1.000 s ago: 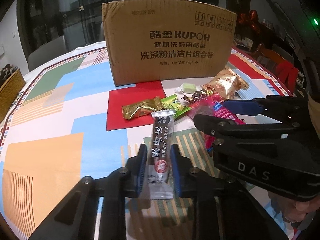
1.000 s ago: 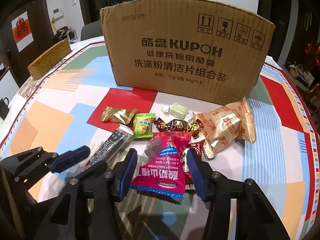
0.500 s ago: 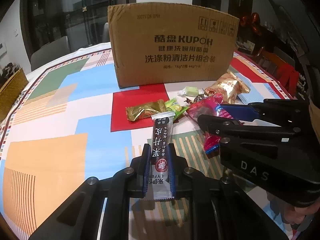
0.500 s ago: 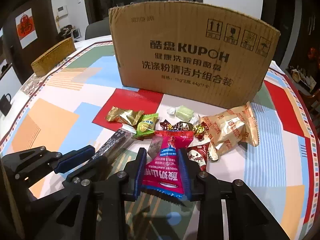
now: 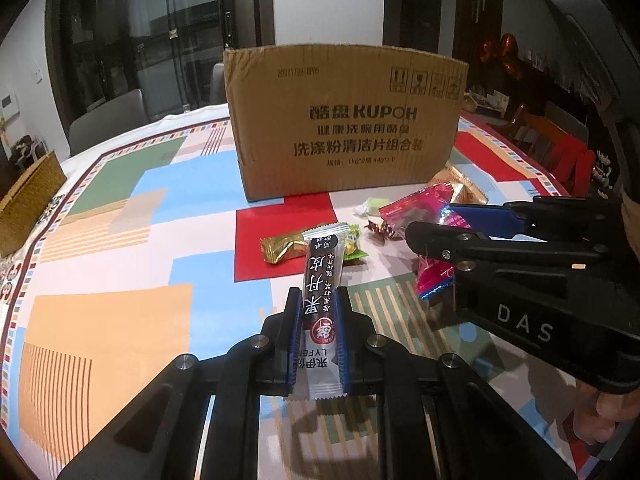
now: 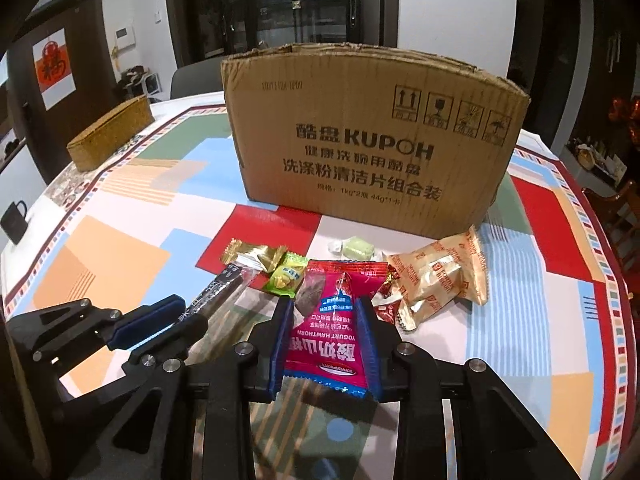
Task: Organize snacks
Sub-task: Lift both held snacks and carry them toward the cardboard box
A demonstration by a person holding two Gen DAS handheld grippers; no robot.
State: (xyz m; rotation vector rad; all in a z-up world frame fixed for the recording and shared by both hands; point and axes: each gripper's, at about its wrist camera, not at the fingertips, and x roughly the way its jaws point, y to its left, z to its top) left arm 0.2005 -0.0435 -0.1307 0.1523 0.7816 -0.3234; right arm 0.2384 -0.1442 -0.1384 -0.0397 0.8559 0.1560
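Observation:
My left gripper point(image 5: 316, 300) is shut on a black snack stick point(image 5: 322, 276) with white lettering, gripped near its lower end. The stick points forward over the table. My right gripper point(image 6: 326, 304) is shut on a pink yogurt hawthorn packet point(image 6: 328, 344), its pads pressing both sides. Each gripper shows in the other's view: the right gripper point(image 5: 432, 220) to the right, the left gripper point(image 6: 192, 310) at lower left. Loose snacks lie ahead: a gold wrapper point(image 6: 256, 252), a green candy point(image 6: 286, 276), a pale green sweet point(image 6: 356, 246) and a beige packet point(image 6: 444, 276). Behind them stands a cardboard box point(image 6: 368, 136).
A colourful patterned cloth point(image 6: 120, 248) covers the round table. A woven basket point(image 6: 110, 132) sits at the far left edge, with a black mug point(image 6: 14, 220) nearer on the left. Chairs stand beyond the table. A small red-wrapped candy point(image 6: 386, 300) lies beside the pink packet.
My right gripper's jaws went from wide apart to pressed on the pink packet, then lifted it slightly. My left gripper's jaws tightened on the black stick.

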